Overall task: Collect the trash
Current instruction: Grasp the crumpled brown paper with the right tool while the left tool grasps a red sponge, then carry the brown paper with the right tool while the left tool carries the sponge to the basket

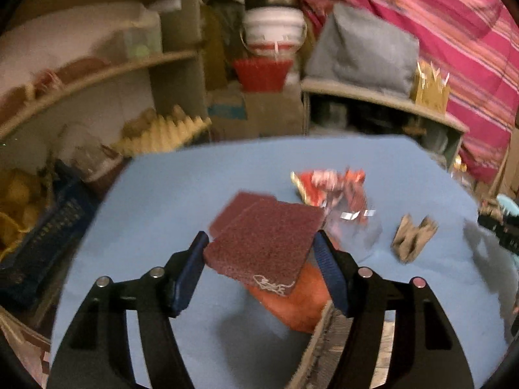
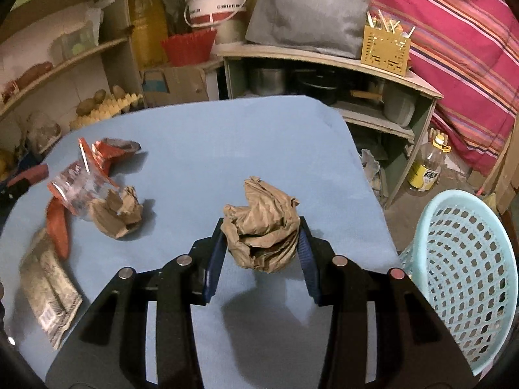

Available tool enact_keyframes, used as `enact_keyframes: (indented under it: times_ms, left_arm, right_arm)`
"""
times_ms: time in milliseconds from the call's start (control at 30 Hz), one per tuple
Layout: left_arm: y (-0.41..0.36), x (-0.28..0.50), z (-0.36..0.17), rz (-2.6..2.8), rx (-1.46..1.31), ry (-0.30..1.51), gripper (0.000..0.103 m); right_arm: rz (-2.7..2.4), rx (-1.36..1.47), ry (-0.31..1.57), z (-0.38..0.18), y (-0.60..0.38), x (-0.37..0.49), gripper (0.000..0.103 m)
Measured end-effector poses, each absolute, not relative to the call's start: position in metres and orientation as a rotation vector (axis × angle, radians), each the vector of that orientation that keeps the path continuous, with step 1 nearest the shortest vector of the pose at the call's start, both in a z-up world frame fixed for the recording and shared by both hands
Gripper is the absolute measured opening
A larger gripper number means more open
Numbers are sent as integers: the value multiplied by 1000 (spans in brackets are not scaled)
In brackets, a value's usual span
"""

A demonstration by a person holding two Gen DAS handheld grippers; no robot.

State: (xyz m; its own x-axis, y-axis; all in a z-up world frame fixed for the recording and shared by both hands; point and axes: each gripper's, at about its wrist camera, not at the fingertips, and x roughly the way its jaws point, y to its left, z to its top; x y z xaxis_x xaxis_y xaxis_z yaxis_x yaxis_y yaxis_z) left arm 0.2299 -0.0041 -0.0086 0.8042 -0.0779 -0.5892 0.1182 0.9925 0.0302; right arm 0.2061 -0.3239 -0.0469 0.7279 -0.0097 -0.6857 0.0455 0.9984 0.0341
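My left gripper (image 1: 261, 246) is shut on a dark red scouring pad (image 1: 264, 243) and holds it above the blue table (image 1: 168, 194). Beyond it lie a red snack wrapper (image 1: 327, 186), clear plastic (image 1: 353, 227) and a crumpled brown paper (image 1: 413, 238). An orange wrapper (image 1: 298, 304) lies under the pad. My right gripper (image 2: 261, 243) is shut on a crumpled brown paper ball (image 2: 262, 227), lifted above the table (image 2: 227, 136). To its left lie another brown paper ball (image 2: 116, 215), a clear plastic piece (image 2: 78, 191), red wrappers (image 2: 107, 152) and a grey printed packet (image 2: 48, 288).
A light blue perforated basket (image 2: 464, 278) stands off the table's right edge. Shelves (image 2: 324, 61) with pots, a grey bag (image 2: 308, 9), a white bucket (image 2: 217, 3) and a red brush (image 2: 189, 47) stand behind. An oil bottle (image 2: 426, 168) stands on the floor.
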Motion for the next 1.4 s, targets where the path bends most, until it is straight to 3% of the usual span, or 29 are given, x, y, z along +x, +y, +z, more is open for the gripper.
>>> enact_keyframes:
  times_ms: [433,967,1400]
  left_arm:
    - [-104,173,62,-155,69,468,66]
    - [-293,154,34,-401,88,527,66]
    - [-375,159,17,-461,115,542,66]
  right_arm:
    - [-68,136,640,-1,-393,146,42]
    - [-296,120,632,-2,-532,77,42]
    - [-293,179,680,-30,-568,92,46]
